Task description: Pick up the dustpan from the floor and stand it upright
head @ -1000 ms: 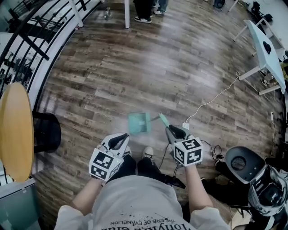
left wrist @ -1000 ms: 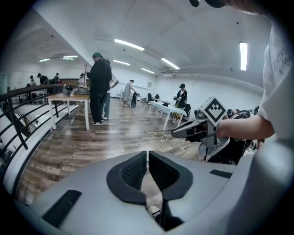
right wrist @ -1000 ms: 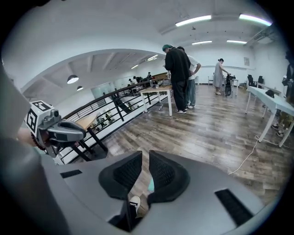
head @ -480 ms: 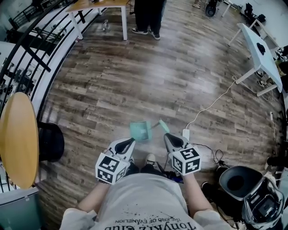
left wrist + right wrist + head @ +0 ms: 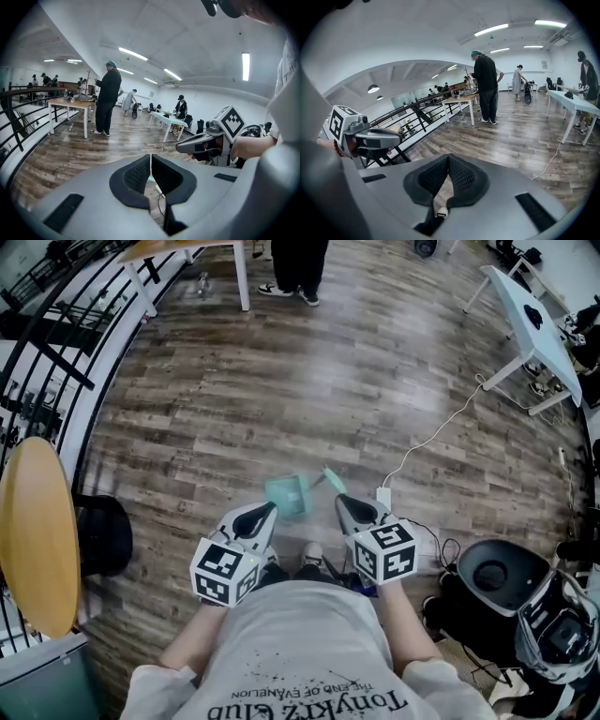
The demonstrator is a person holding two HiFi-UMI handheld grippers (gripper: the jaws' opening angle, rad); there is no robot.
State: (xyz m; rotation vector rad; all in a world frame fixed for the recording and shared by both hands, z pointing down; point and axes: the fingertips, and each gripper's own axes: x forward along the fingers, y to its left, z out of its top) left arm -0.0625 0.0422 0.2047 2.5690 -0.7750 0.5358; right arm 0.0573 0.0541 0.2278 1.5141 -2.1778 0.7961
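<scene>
The teal dustpan (image 5: pixel 286 495) sits on the wooden floor just in front of my feet. A thin rod runs from it to its teal handle grip (image 5: pixel 333 479) on the right. My left gripper (image 5: pixel 265 510) hovers over the pan's near edge, jaws shut and empty. A sliver of the teal dustpan (image 5: pixel 151 178) shows through the slit of my left gripper (image 5: pixel 150 157). My right gripper (image 5: pixel 341 502) is just short of the handle grip and apart from it. Seen in its own view, my right gripper (image 5: pixel 448 157) has its pads pressed together with nothing between them.
A white cable (image 5: pixel 431 446) runs from a power strip (image 5: pixel 384 495) to a white table (image 5: pixel 530 324) at the right. A round wooden table (image 5: pixel 33 531), a black seat (image 5: pixel 103 535) and a railing (image 5: pixel 56 343) line the left. A black bin (image 5: pixel 487 573) stands near right; a person (image 5: pixel 286 268) stands far back.
Both grippers have come up a little above the dustpan, and the head view has shifted. The dustpan stays where it was on the floor.
</scene>
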